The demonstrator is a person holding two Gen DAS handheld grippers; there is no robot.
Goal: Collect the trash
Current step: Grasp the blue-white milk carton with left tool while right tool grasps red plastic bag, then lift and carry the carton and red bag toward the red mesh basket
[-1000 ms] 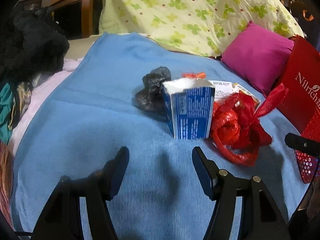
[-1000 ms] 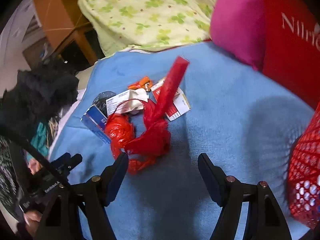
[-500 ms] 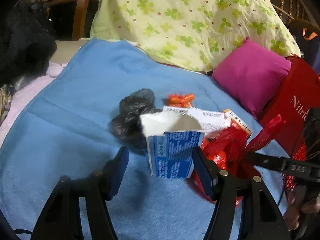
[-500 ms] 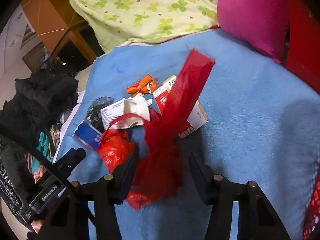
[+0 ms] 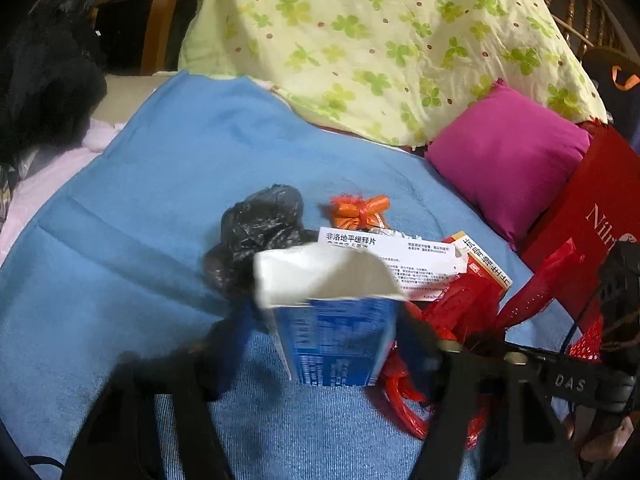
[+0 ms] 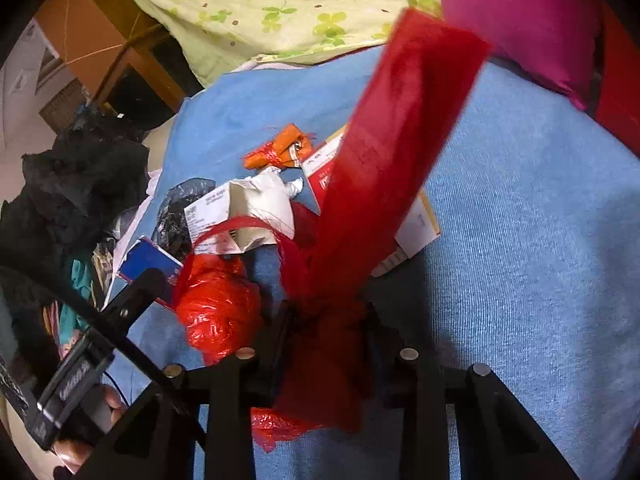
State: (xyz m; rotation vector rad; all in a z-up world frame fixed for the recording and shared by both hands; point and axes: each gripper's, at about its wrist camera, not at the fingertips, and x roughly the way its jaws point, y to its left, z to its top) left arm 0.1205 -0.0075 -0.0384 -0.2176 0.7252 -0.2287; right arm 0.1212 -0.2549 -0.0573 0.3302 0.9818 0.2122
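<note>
A torn blue-and-white carton (image 5: 334, 320) stands upright on the blue blanket (image 5: 152, 208). My left gripper (image 5: 320, 344) straddles it with its jaws closing; a little blanket still shows between the left finger and the carton. My right gripper (image 6: 328, 320) is shut on the knotted red plastic bag (image 6: 384, 160), whose long strip sticks up past the fingers. Behind the carton lie a black plastic bag (image 5: 256, 236), an orange wrapper (image 5: 356, 210), a white medicine box (image 5: 400, 252) and a red-and-yellow box (image 5: 484, 264).
A magenta pillow (image 5: 508, 168) and a clover-print quilt (image 5: 380, 40) lie at the back. A red paper bag (image 5: 600, 216) and a red mesh basket (image 5: 588, 340) stand at the right. Black clothing (image 5: 44, 80) is heaped at the left edge.
My left gripper moved forward until its fingers flank the carton. My right gripper moved down onto the red bag and closed on it.
</note>
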